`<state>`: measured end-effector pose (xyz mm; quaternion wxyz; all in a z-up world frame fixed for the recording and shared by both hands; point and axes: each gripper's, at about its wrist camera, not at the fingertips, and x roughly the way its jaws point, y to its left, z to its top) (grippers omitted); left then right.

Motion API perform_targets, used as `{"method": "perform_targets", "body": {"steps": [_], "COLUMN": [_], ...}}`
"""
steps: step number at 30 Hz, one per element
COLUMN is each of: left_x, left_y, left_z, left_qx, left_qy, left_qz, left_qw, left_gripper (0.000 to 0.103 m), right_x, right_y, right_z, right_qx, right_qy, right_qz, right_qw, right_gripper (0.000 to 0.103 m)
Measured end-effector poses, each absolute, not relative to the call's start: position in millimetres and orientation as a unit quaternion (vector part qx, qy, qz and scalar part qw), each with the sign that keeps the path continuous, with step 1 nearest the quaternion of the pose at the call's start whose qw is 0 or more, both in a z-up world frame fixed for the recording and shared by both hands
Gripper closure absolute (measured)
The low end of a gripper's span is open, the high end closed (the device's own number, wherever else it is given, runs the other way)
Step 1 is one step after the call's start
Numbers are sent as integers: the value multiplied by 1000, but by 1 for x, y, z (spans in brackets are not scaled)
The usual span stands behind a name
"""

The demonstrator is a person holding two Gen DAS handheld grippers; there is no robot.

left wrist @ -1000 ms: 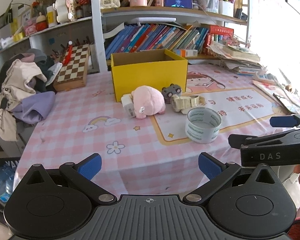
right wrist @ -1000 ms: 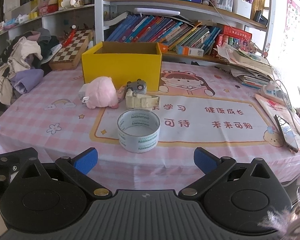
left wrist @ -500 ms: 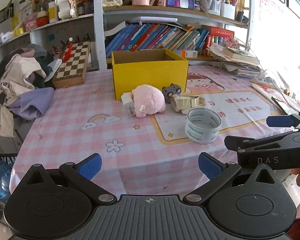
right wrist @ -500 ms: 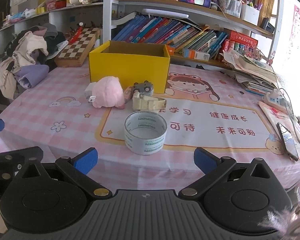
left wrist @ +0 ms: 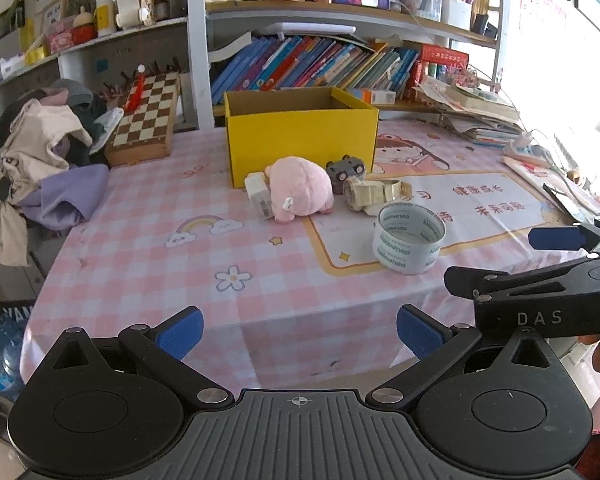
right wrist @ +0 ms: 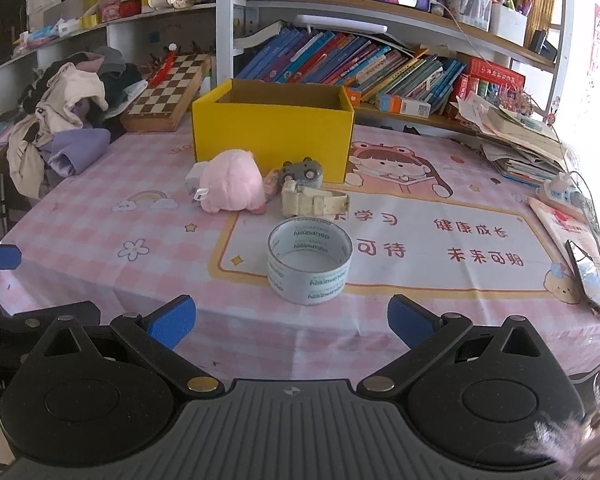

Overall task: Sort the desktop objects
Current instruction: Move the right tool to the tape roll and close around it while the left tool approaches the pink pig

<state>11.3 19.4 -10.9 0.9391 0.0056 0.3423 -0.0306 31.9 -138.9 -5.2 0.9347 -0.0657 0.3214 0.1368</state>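
Note:
An open yellow box (left wrist: 302, 132) stands mid-table; it also shows in the right wrist view (right wrist: 272, 130). In front of it lie a pink plush toy (left wrist: 298, 190), a white charger block (left wrist: 259, 199), a small grey toy car (left wrist: 346, 169), a cream watch (left wrist: 374, 194) and a tape roll (left wrist: 407, 238). The right wrist view shows the plush (right wrist: 232, 186), the car (right wrist: 302, 172), the watch (right wrist: 312, 203) and the tape roll (right wrist: 309, 265). My left gripper (left wrist: 298, 330) is open and empty at the near table edge. My right gripper (right wrist: 290, 320) is open and empty, just short of the tape.
A chessboard (left wrist: 148, 116) and a heap of clothes (left wrist: 40, 160) lie at the left. Bookshelves (left wrist: 320, 60) run along the back. Papers, a power strip (right wrist: 560, 190) and a phone (right wrist: 586, 276) lie at the right edge.
Both grippers have risen a little and edged toward the table. The objects on the table have not moved.

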Motion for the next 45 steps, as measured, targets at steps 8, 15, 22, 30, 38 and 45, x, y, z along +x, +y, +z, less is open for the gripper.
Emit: {"method": "perform_targets", "body": {"steps": [8,15,22,30,38,45], "left_x": [22,37,54,73,87,96], "left_y": [15,12,19,23,25,23], "left_z": [-11,-14,-16,-22,-28,-35], "left_qx": [14,30,24,18,3,-2], "left_qy": [344,343,338,339,347,354], "left_qz": [-44,-30,-15,-5,2,8], "left_qw": [938,938,941,941,938,935], "left_gripper": [0,0,0,0,0,0], "right_x": [47,63,86,111,129,141], "right_y": [-144,-141,-137,-133,-132,-132], "right_z": [-7,-11,-17,-24,-32,-39], "right_qx": [-59,-67,-70,-72,-82,-87], "right_qy": [318,319,325,347,368,384], "right_qz": [130,141,151,160,166,169], "right_qw": [937,935,931,921,911,904], "right_gripper": [0,0,0,0,0,0]}}
